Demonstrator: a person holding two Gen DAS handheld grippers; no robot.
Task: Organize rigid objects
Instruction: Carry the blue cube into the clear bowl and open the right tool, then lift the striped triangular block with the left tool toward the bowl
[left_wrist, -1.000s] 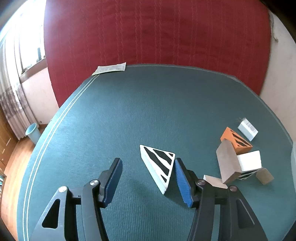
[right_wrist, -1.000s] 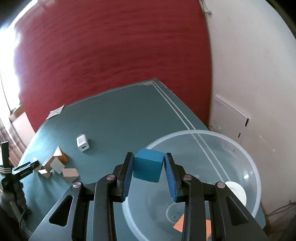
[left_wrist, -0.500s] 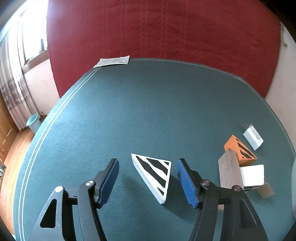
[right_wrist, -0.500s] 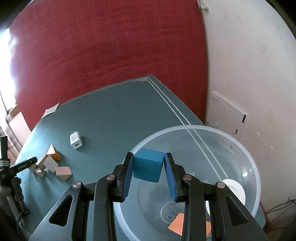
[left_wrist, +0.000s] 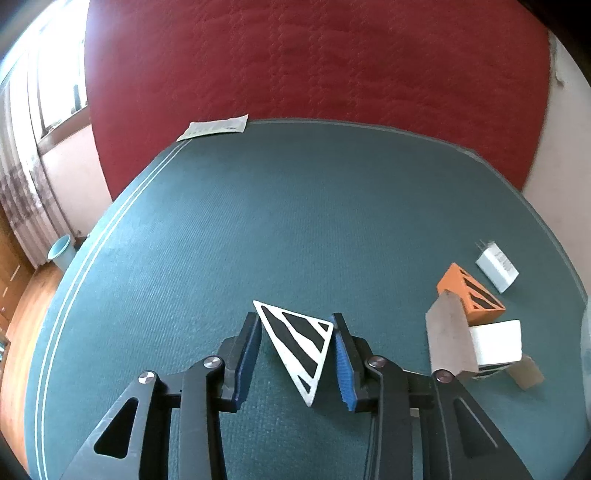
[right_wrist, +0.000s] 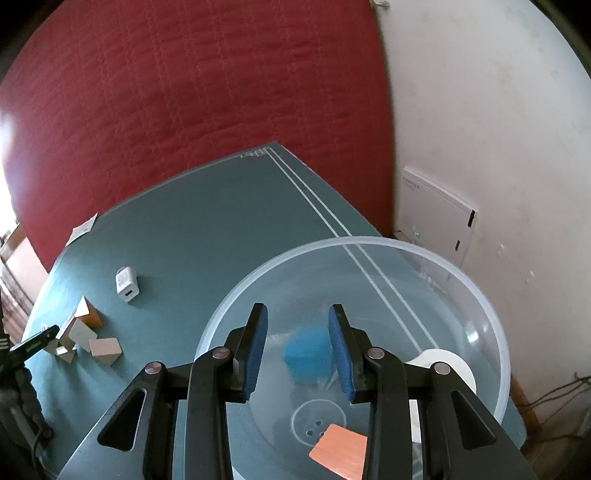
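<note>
Fingertips of my left gripper (left_wrist: 297, 345) are closing around the white triangular block with black stripes (left_wrist: 299, 341), which lies flat on the teal table mat (left_wrist: 258, 229); the pads look at or just short of its two corners. I should press on the flat sides rather than the points, so I judge a slight roll would help before lifting. My right gripper (right_wrist: 298, 349) hangs apart and empty over the clear plastic bowl (right_wrist: 491, 314), and the blurred blue cube (right_wrist: 304, 356) is loose between its fingers, inside the bowl, near an orange flat piece (right_wrist: 338, 452). More wooden blocks (left_wrist: 476, 332) wait beside a white charger (left_wrist: 496, 269).
</note>
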